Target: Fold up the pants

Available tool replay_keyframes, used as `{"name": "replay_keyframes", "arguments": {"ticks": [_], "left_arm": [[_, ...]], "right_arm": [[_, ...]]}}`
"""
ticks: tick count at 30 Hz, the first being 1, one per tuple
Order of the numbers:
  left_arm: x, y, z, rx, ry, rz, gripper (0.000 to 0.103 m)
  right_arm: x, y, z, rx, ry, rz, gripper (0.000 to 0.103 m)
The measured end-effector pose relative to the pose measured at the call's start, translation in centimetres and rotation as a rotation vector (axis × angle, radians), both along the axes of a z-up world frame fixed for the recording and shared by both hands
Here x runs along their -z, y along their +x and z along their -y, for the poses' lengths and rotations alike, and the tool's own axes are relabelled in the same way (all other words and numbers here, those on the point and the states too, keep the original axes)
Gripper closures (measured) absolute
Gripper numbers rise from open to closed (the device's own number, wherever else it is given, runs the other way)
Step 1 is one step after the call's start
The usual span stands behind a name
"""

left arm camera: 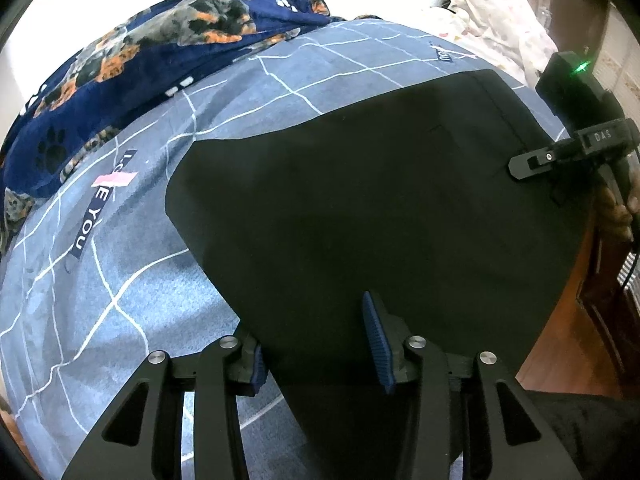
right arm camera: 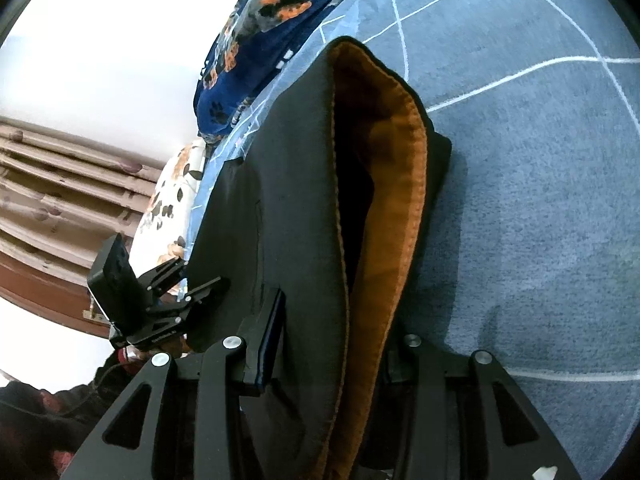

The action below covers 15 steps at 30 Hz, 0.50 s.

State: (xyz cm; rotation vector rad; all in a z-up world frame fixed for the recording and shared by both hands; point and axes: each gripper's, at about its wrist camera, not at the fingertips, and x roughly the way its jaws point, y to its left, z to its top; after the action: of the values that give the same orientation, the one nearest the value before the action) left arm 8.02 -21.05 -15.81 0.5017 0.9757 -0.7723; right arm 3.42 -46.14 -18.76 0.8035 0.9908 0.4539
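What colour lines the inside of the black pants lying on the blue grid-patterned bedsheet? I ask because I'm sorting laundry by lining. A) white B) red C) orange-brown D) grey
C: in the right wrist view the black pants gape open between the right gripper's fingers, showing an orange-brown fleecy lining.

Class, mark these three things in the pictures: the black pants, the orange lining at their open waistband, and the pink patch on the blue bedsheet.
black pants (left arm camera: 360, 208): left wrist view, middle of the flat black cloth.
orange lining (right arm camera: 404, 184): right wrist view, inner band of the open waist.
pink patch (left arm camera: 116, 179): left wrist view, its centre, on the bedsheet (left arm camera: 100, 320).
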Motion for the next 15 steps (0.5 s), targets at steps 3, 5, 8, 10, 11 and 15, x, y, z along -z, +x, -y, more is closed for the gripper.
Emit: {"name": "replay_keyframes", "arguments": {"ticks": [3, 5, 8, 10, 11, 15], "left_arm": [[0.0, -0.3, 0.0, 0.008, 0.003, 0.024, 0.065], [-0.1, -0.4, -0.1, 0.004, 0.009, 0.041, 0.069], [-0.3, -0.1, -0.4, -0.012, 0.001, 0.037, 0.075], [-0.4, -0.1, -0.5, -0.017, -0.003, 0.040, 0.077], [-0.5, -0.2, -0.5, -0.017, -0.007, 0.045, 0.077], [-1.0, -0.5, -0.8, -0.025, -0.019, 0.061, 0.083]], "right_arm": [[0.0, -0.2, -0.1, 0.016, 0.000, 0.000, 0.068], [-0.1, -0.4, -0.2, 0.027, 0.000, 0.002, 0.069], [-0.4, -0.8, -0.4, 0.043, 0.014, 0.018, 0.072], [-0.6, -1.1, -0.5, 0.048, 0.017, 0.027, 0.073], [-0.7, -1.2, -0.6, 0.050, 0.018, 0.029, 0.073], [-1.1, -1.8, -0.5, 0.070, 0.048, 0.046, 0.076]]}}
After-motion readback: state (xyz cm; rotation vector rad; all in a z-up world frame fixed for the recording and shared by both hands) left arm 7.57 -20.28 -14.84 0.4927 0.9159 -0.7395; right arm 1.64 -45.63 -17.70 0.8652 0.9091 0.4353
